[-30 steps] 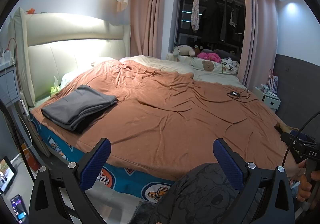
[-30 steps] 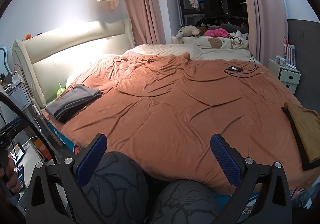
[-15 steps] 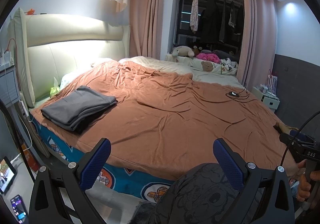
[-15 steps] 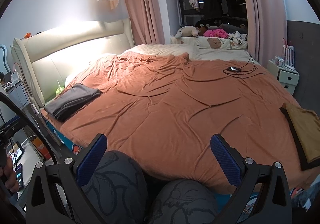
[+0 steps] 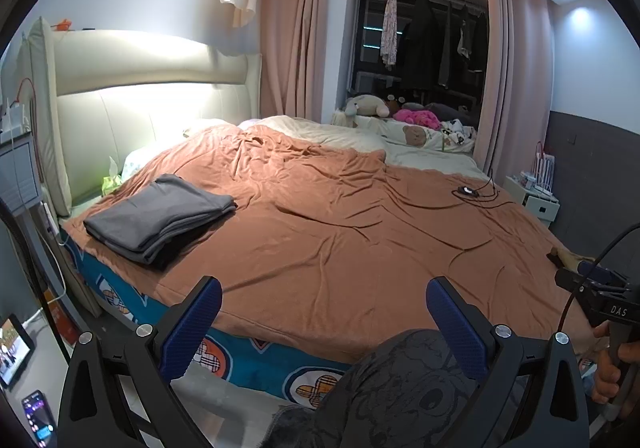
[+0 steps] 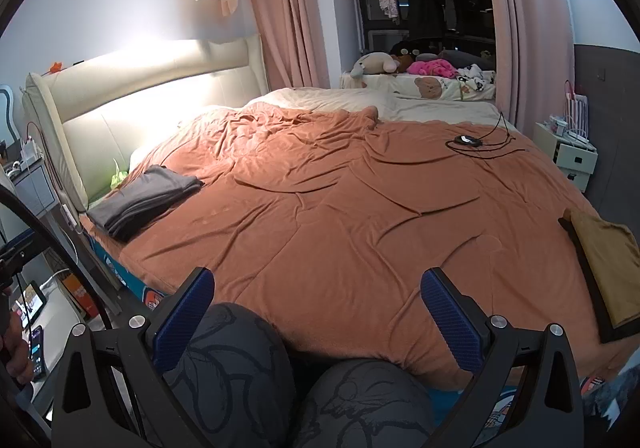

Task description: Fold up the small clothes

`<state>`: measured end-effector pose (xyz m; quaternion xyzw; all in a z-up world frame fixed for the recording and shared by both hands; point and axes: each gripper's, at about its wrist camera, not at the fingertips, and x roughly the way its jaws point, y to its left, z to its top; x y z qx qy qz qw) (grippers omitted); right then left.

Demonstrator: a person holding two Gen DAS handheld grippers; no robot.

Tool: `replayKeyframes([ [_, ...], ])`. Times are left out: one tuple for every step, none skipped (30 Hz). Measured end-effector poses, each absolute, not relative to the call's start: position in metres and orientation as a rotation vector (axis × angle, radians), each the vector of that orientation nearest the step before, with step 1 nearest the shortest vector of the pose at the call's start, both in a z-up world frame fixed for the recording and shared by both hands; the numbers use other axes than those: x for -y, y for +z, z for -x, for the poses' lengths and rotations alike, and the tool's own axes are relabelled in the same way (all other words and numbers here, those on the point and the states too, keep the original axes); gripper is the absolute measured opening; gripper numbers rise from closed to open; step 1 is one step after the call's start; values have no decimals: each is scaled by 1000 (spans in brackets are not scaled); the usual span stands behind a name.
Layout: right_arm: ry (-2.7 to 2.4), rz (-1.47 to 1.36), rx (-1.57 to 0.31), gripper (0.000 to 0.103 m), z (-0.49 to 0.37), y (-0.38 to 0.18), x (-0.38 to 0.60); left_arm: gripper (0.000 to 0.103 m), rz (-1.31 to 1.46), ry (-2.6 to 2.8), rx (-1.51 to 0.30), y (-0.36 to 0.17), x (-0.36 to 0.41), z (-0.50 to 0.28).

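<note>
Between my left claw's (image 5: pixel 324 312) spread blue fingers and my right claw's (image 6: pixel 318 304) equally spread ones I hold nothing. Ahead of both stretches the rumpled rust-orange bed blanket (image 5: pixel 340 232); the folded grey fabric stack (image 5: pixel 160 215) lies far-left, the flat mustard-yellow garment (image 6: pixel 604 268) far-right.

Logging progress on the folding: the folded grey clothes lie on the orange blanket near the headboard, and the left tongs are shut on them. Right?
Not quite. The folded grey clothes do lie on the orange blanket near the headboard, but the left tongs are open and empty, well short of the pile, as the left wrist view shows.
</note>
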<state>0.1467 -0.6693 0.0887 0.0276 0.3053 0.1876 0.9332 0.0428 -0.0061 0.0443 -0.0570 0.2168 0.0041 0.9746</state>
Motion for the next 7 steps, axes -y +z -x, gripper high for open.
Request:
replayKeyframes([
  [383, -55, -626, 103, -147, 88, 669, 103, 114, 9, -438, 44, 7, -43],
  [383, -55, -626, 103, -147, 88, 670, 103, 112, 12, -440, 44, 8, -44],
  [384, -55, -627, 103, -148, 88, 670, 103, 113, 14, -441, 45, 8, -45],
  [385, -55, -629, 103, -149, 88, 670, 103, 117, 14, -440, 45, 9, -46],
  [385, -56, -633, 103, -151, 88, 671, 103, 122, 15, -436, 46, 8, -48],
  [385, -56, -635, 103, -152, 88, 672, 103, 124, 15, -432, 47, 9, -49],
  [384, -55, -638, 103, -154, 88, 673, 103, 126, 16, -429, 46, 9, -49],
])
